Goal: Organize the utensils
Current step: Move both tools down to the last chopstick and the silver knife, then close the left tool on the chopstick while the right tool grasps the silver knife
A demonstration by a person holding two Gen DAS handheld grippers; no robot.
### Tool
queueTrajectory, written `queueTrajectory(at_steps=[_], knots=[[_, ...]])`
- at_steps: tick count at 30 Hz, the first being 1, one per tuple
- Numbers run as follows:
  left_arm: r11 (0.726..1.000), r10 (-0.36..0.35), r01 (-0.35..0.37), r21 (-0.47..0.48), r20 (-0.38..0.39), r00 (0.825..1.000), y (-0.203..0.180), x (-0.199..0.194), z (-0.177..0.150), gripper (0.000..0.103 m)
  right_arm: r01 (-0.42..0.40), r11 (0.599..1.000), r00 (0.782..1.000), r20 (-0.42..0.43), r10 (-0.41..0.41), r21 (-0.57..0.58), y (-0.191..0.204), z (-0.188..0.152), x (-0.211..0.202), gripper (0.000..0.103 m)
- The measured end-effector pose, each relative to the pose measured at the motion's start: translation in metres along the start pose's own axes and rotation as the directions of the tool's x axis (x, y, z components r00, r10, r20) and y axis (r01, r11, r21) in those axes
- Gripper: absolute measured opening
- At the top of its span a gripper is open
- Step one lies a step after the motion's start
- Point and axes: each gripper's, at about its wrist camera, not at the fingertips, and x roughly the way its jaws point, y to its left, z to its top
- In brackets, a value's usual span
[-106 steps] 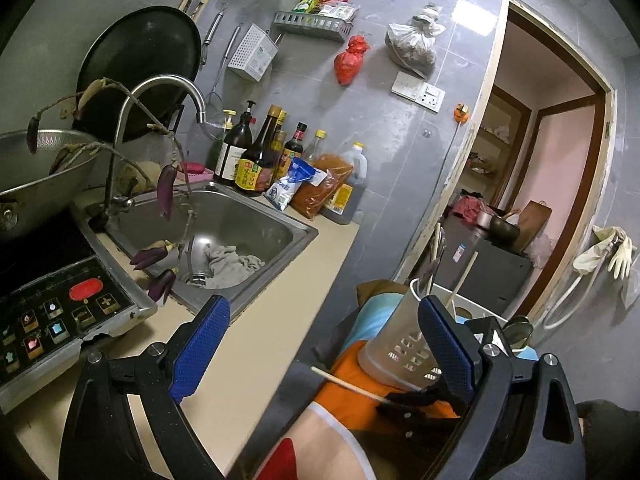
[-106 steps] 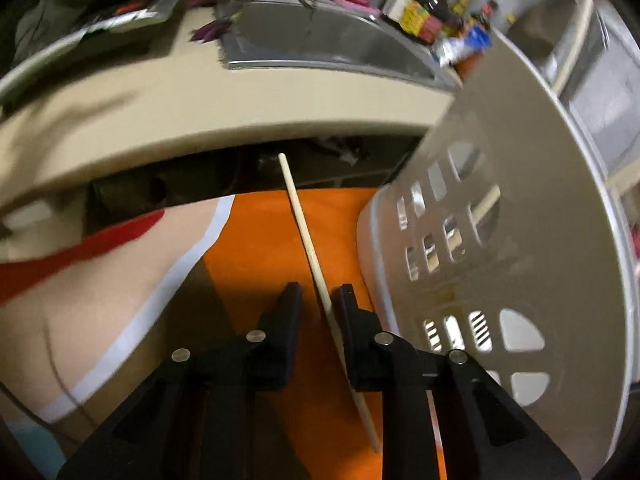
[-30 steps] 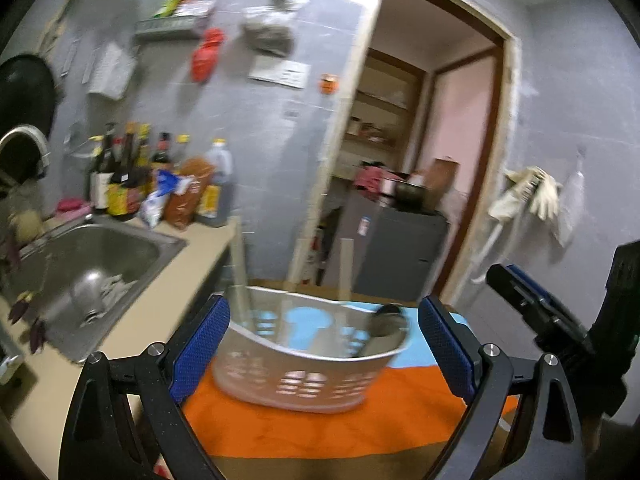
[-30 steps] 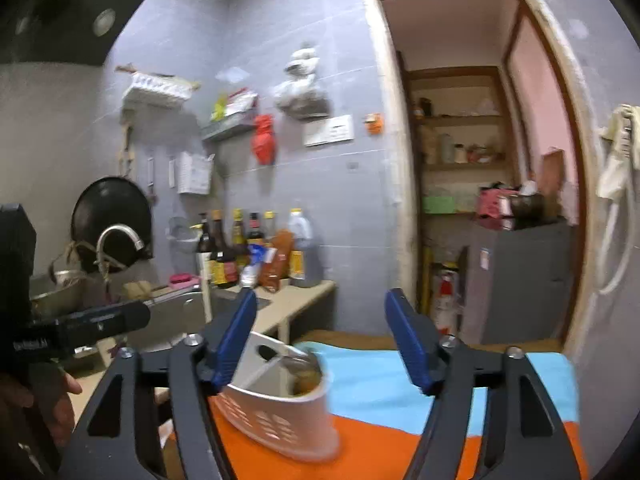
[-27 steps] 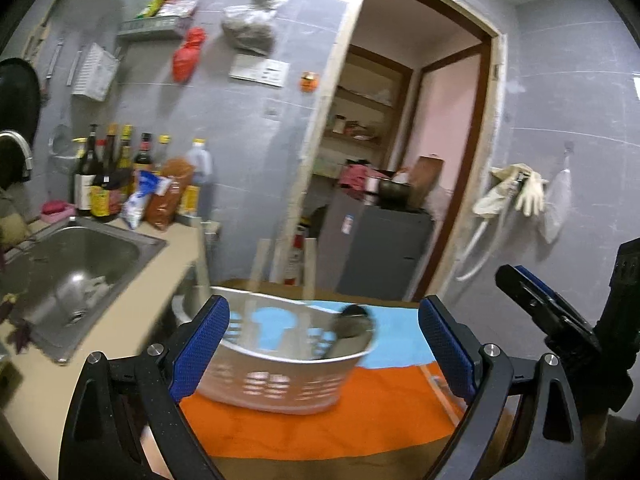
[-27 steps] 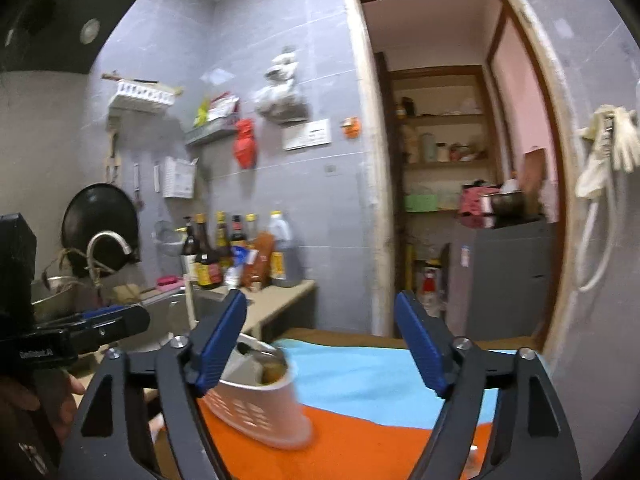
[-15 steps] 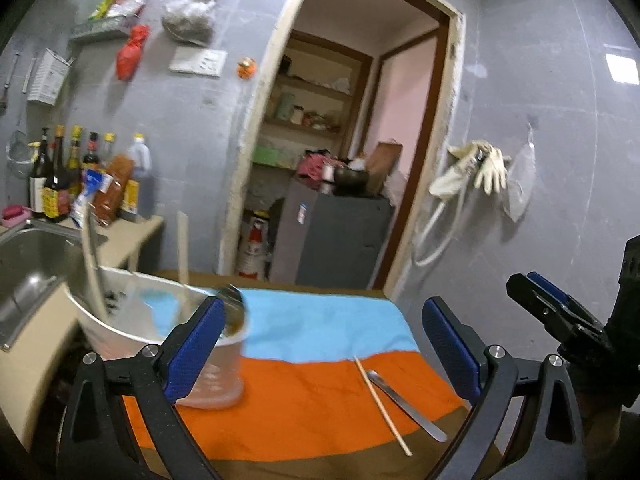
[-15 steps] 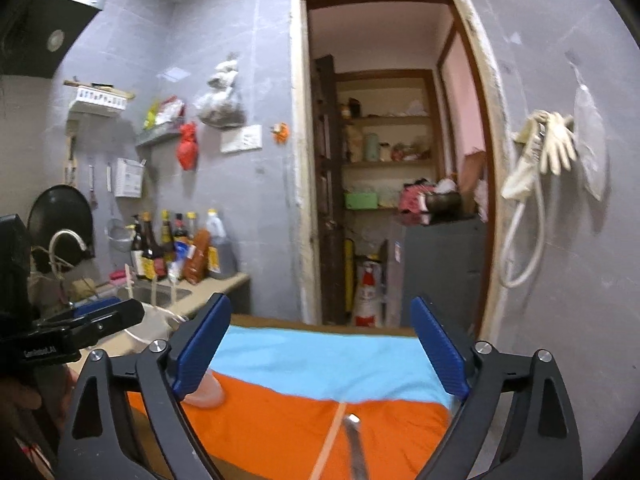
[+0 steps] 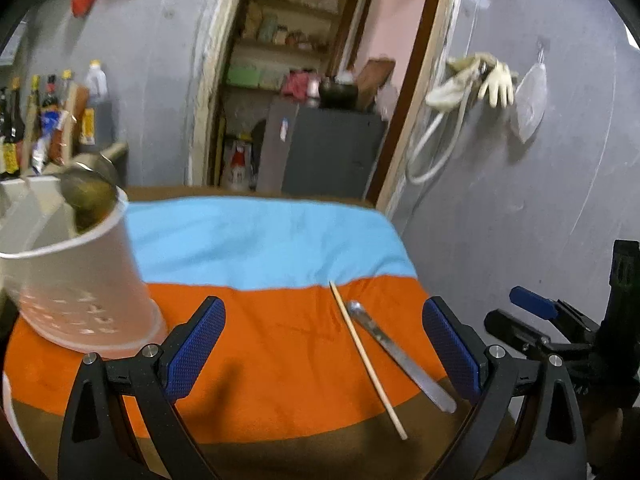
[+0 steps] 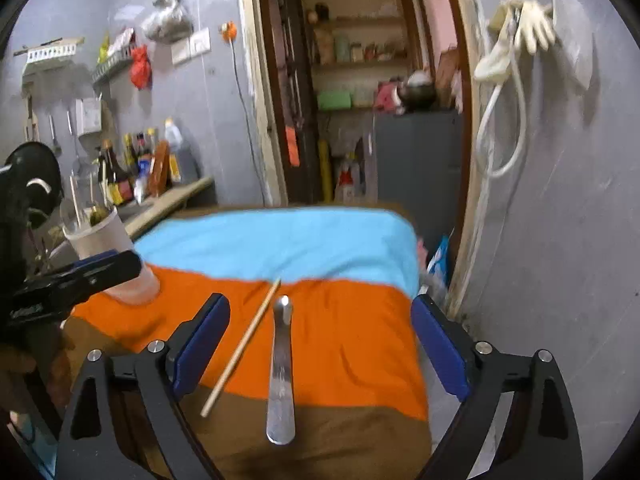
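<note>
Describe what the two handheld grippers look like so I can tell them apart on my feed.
They look alike. The left gripper and the right gripper each have a black frame with triangular cut-outs, silver bolt heads at the pivots, and two fingers faced with blue textured pads. No cables or sleeves are visible.

Blue-orange-brown striped cloth (image 10: 360, 344), silver utensil (image 10: 281, 376), blue-padded tool (image 10: 320, 348)

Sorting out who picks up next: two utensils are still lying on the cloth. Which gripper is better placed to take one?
Probably the right gripper: its open jaws frame the metal utensil and chopstick nearly dead ahead. From the left gripper, also open, both lie off to its right side, while the holder sits at its left.
</note>
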Motion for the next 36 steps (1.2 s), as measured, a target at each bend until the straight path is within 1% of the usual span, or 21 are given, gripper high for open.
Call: queueTrajectory(at_steps=[1,2,5,6,8,10,11,13,14,16,17,18,20,22,24,26,28,29,31,34,36], knots=[[1.000,-0.008,0.008,-0.002,-0.033,0.999,0.001,0.010,0.000,0.096,-0.006,1.000,1.000,-0.027,0.006,-0.005,0.000,-0.003,0.006,0.086],[1.000,-0.015,0.014,-0.009,-0.054,0.998,0.003,0.016,-0.001,0.096,-0.014,1.000,0.999,-0.047,0.013,-0.009,-0.001,-0.006,0.010,0.084],[0.998,-0.057,0.052,-0.045,-0.111,0.992,0.009,0.034,-0.003,0.095,-0.044,0.999,0.992,-0.116,0.041,-0.023,0.000,-0.014,0.023,0.075],[0.997,-0.068,0.062,-0.053,-0.126,0.990,0.011,0.038,-0.002,0.091,-0.054,0.998,0.989,-0.139,0.050,-0.027,0.001,-0.017,0.027,0.072],[0.994,-0.101,0.092,-0.062,-0.165,0.981,0.012,0.049,-0.002,0.080,-0.073,0.997,0.982,-0.179,0.065,-0.038,0.004,-0.022,0.034,0.067],[0.990,-0.133,0.119,-0.082,-0.204,0.970,0.015,0.057,-0.003,0.059,-0.087,0.995,0.977,-0.202,0.074,-0.054,0.007,-0.026,0.038,0.061],[0.986,-0.154,0.134,-0.101,-0.225,0.962,0.017,0.062,-0.002,0.055,-0.091,0.994,0.972,-0.221,0.075,-0.064,0.010,-0.028,0.042,0.061],[0.980,-0.180,0.151,-0.128,-0.257,0.949,0.019,0.072,-0.003,0.050,-0.087,0.993,0.967,-0.245,0.066,-0.074,0.011,-0.031,0.046,0.055],[0.979,-0.188,0.158,-0.132,-0.265,0.946,0.020,0.074,-0.002,0.048,-0.083,0.993,0.964,-0.259,0.060,-0.078,0.012,-0.032,0.048,0.053],[0.976,-0.206,0.175,-0.129,-0.284,0.937,0.017,0.078,-0.001,0.038,-0.078,0.994,0.960,-0.275,0.053,-0.080,0.012,-0.034,0.051,0.049],[0.976,-0.210,0.180,-0.124,-0.298,0.931,0.015,0.081,-0.001,0.036,-0.075,0.994,0.958,-0.283,0.050,-0.081,0.012,-0.035,0.052,0.048],[0.976,-0.210,0.182,-0.115,-0.317,0.925,0.012,0.084,-0.002,0.031,-0.075,0.994,0.955,-0.292,0.048,-0.081,0.012,-0.036,0.053,0.047],[0.979,-0.203,0.179,-0.099,-0.346,0.916,0.008,0.089,-0.003,0.027,-0.074,0.994,0.950,-0.310,0.046,-0.080,0.012,-0.037,0.056,0.047],[0.983,-0.181,0.162,-0.080,-0.385,0.905,0.005,0.096,-0.005,0.021,-0.069,0.994,0.948,-0.316,0.039,-0.085,0.013,-0.037,0.056,0.047],[0.986,-0.164,0.148,-0.071,-0.401,0.901,0.005,0.098,-0.006,0.017,-0.058,0.994,0.947,-0.320,0.026,-0.092,0.014,-0.036,0.057,0.046],[0.989,-0.148,0.133,-0.065,-0.416,0.897,0.004,0.099,-0.005,0.013,-0.045,0.994,0.947,-0.322,0.011,-0.096,0.016,-0.037,0.058,0.043],[0.989,-0.148,0.137,-0.057,-0.433,0.889,0.005,0.100,-0.004,0.007,-0.034,0.995,0.947,-0.322,0.003,-0.089,0.017,-0.037,0.057,0.034],[0.988,-0.151,0.141,-0.055,-0.438,0.886,0.005,0.101,-0.004,0.007,-0.031,0.996,0.947,-0.322,0.003,-0.083,0.018,-0.038,0.056,0.032],[0.987,-0.159,0.150,-0.057,-0.441,0.883,0.007,0.100,-0.003,0.006,-0.035,0.997,0.946,-0.323,0.010,-0.072,0.020,-0.039,0.054,0.016],[0.988,-0.155,0.139,-0.067,-0.435,0.887,0.009,0.095,-0.004,0.004,-0.022,0.998,0.946,-0.323,0.002,-0.056,0.023,-0.041,0.049,0.014],[0.992,-0.126,0.120,-0.041,-0.434,0.892,0.011,0.084,-0.009,0.002,-0.016,1.000,0.944,-0.331,0.008,-0.021,0.019,-0.042,0.046,0.014]])
